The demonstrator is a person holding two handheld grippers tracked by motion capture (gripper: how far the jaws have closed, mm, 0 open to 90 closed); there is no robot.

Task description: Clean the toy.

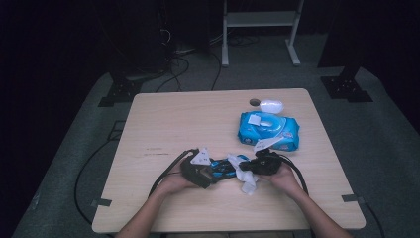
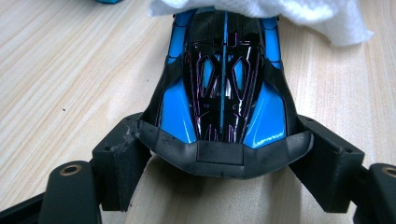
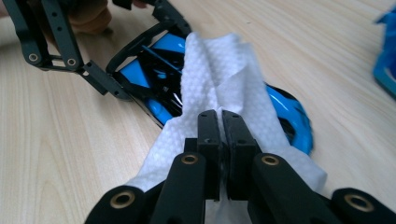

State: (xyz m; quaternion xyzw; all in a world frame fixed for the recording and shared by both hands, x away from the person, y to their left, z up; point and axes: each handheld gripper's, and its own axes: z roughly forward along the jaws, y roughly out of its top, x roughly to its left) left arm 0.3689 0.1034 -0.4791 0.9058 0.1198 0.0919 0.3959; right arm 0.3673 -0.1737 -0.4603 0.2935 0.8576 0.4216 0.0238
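Here the left gripper (image 2: 224, 154) is clamping the toy car (image 2: 224, 88) by its tail; the right gripper (image 3: 220, 126), pinching a wipe (image 3: 219, 79), is draping it crosswise over the car's nose end, opposite.

We see a glossy blue and black toy car (image 2: 224, 88) lying near the desk's front edge, with a crumpled white wipe (image 3: 215, 84) draped over one end.
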